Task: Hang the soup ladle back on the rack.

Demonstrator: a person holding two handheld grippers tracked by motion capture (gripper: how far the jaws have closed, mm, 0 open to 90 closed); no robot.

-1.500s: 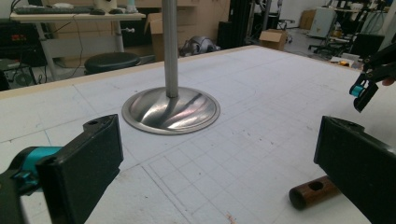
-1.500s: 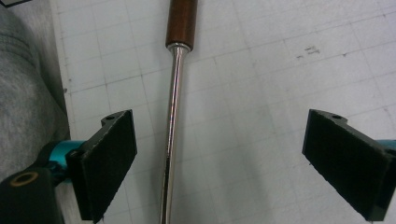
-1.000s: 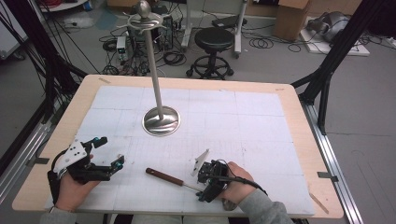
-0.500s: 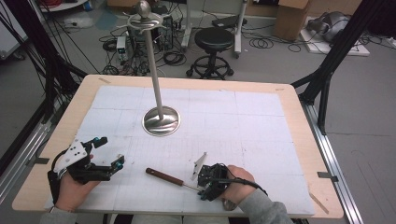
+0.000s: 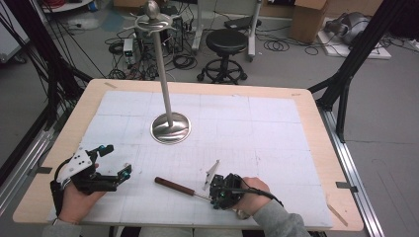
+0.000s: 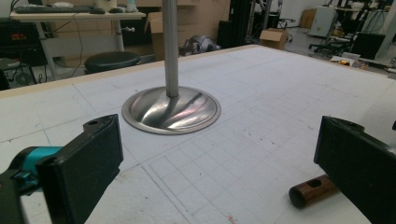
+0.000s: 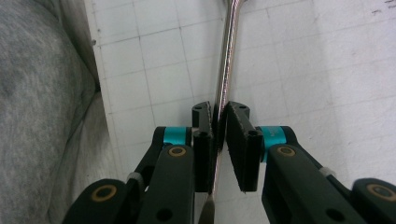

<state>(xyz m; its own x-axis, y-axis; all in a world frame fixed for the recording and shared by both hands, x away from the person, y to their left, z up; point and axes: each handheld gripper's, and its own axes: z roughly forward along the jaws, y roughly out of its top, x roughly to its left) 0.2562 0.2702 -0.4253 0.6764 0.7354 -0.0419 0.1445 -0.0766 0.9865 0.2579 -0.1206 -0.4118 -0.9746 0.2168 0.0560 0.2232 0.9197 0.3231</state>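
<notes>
A tool with a dark wooden handle (image 5: 173, 186) and a thin metal shaft (image 7: 229, 56) lies flat on the white mat near the front edge. My right gripper (image 5: 217, 196) lies low over the shaft, pointing toward the person. Its jaws have just been closing, and in the right gripper view the pads (image 7: 219, 112) pinch the shaft between them. My left gripper (image 5: 117, 159) rests at the front left, open and holding nothing. In the left gripper view its jaws (image 6: 219, 163) stand wide apart, and the handle's end (image 6: 310, 190) lies by the right jaw.
A polished metal stand with a round base (image 5: 170, 127) and a tall pole topped by a hook (image 5: 152, 15) rises left of the mat's centre (image 6: 171, 109). A grey sleeve (image 7: 37, 116) and the table's front edge lie close beside the right gripper.
The right gripper's jaws have closed onto the tool's shaft. Both hands and the tool have kept their places.
</notes>
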